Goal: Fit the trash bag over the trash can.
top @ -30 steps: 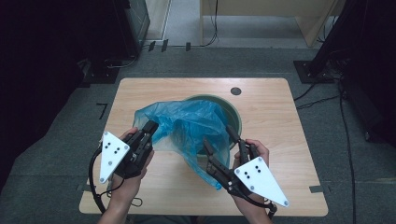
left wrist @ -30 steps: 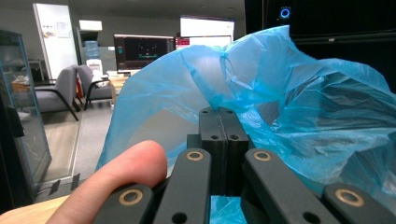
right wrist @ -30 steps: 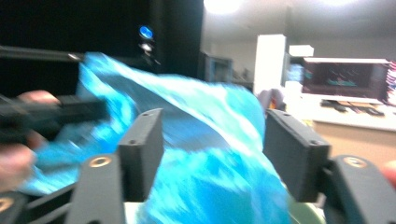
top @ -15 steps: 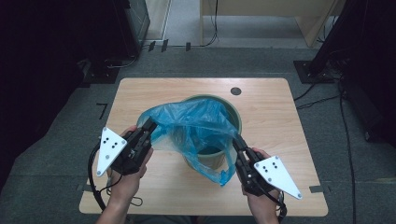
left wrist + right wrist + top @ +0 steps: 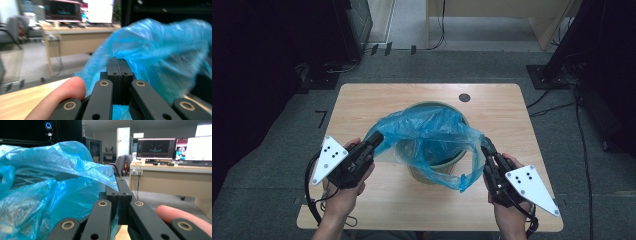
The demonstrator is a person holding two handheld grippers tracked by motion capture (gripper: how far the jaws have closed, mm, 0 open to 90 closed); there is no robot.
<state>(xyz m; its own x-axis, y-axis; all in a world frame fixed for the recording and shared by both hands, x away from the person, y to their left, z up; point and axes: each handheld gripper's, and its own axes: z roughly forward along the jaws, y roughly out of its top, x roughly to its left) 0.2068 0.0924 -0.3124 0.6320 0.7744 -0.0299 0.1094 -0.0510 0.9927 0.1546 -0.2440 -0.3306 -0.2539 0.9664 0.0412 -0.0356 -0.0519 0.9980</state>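
The left gripper (image 5: 373, 141) and right gripper (image 5: 487, 149) are each pinching an edge of the blue bag (image 5: 432, 137), jaws clamped tight on the film. The right jaws have just been closing onto it. The bag is draping over the bin (image 5: 439, 165) mid-table. It is probably behaving light, limp and slippery, so gripping bunched rim edges looks safest.
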